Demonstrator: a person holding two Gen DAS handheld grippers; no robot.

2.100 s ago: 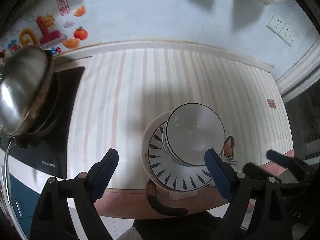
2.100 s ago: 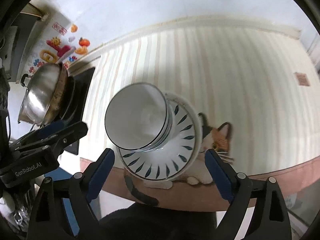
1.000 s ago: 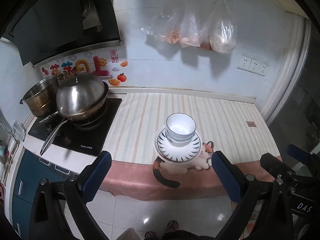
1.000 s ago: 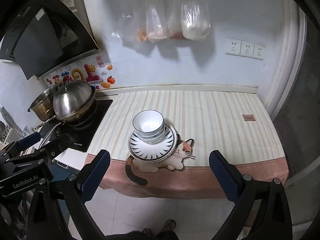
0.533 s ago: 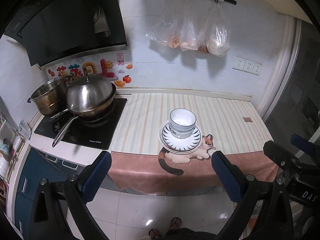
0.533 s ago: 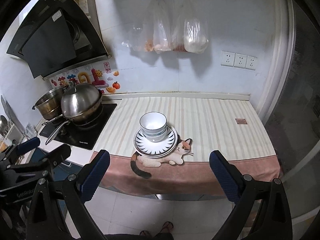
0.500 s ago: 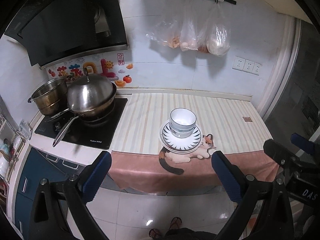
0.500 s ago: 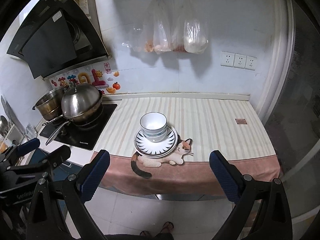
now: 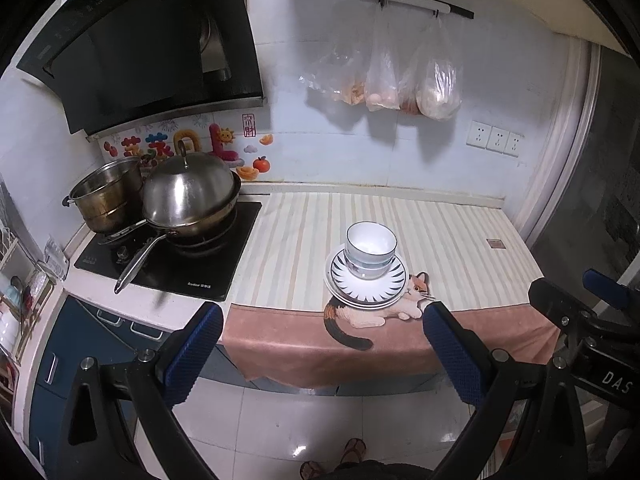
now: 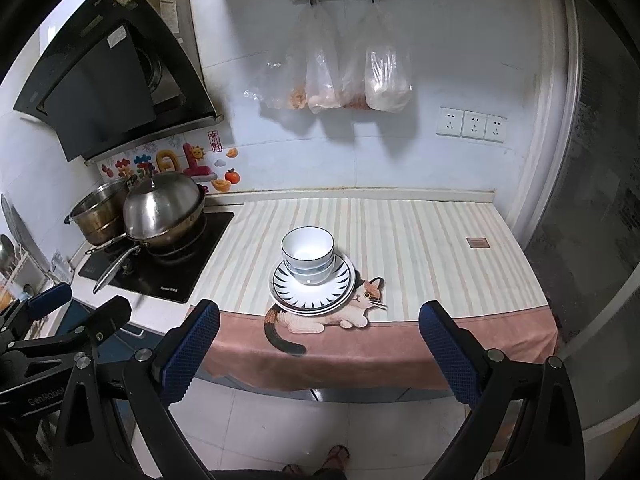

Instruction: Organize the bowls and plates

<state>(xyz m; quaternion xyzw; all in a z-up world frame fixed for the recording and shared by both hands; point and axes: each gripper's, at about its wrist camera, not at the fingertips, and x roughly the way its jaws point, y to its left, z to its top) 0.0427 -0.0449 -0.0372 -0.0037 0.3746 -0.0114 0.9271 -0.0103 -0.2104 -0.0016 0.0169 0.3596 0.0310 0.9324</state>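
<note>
White bowls [image 9: 371, 249] with dark rims sit nested on a stack of leaf-pattern plates [image 9: 394, 281] near the front of the striped counter mat [image 9: 440, 232]. The same bowls [image 10: 307, 254] and plates [image 10: 340, 286] show in the right wrist view. My left gripper [image 9: 322, 350] is open and empty, held well back from the counter above the floor. My right gripper [image 10: 318, 346] is open and empty too, equally far back. The right gripper shows at the right edge of the left wrist view [image 9: 580, 308]; the left gripper shows at the left edge of the right wrist view [image 10: 60, 320].
A lidded steel wok [image 9: 188, 200] and a steel pot [image 9: 106, 196] stand on the black cooktop [image 9: 168, 268] at the left. Plastic bags [image 9: 400, 80] hang on the wall. A pink cloth [image 9: 392, 344] hangs over the counter's front. Blue cabinets [image 9: 72, 360] stand below the cooktop.
Both grippers have drawn far back from the stack, from right over it to well off the counter's front. In the last half second nothing has moved. Bowls and plates stay put.
</note>
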